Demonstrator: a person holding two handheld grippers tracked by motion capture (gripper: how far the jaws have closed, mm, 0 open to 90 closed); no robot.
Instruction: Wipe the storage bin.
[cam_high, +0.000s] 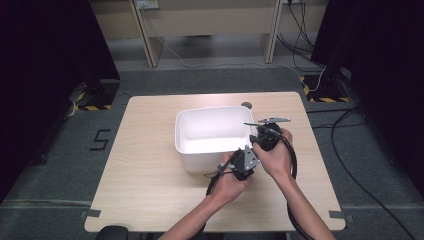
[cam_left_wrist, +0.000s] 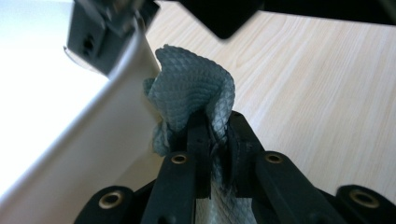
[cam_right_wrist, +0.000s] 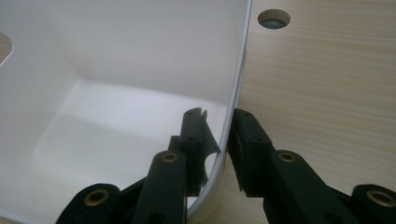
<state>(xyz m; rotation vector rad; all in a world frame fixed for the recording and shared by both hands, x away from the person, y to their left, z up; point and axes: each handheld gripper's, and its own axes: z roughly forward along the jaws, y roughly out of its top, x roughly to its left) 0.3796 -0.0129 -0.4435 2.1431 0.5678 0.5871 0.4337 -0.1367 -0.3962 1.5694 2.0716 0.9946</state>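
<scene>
A white plastic bin (cam_high: 200, 111) stands in the middle of the wooden table (cam_high: 145, 170). My right gripper (cam_high: 261, 134) is shut on the bin's right wall near the front corner. In the right gripper view, one jaw sits inside the bin (cam_right_wrist: 116, 70) and one outside, and the right gripper (cam_right_wrist: 217, 127) pinches the rim. My left gripper (cam_high: 239, 161) is at the bin's front right corner. It is shut on a grey diamond-textured cloth (cam_left_wrist: 196, 88), which the left gripper (cam_left_wrist: 217, 128) presses against the bin's outer wall (cam_left_wrist: 93, 140).
A round cable hole (cam_high: 246, 105) lies in the table behind the bin, and the hole (cam_right_wrist: 274, 18) is also in the right gripper view. Bare tabletop (cam_left_wrist: 317, 93) stretches to the right of the bin. Dark stands and cables surround the table.
</scene>
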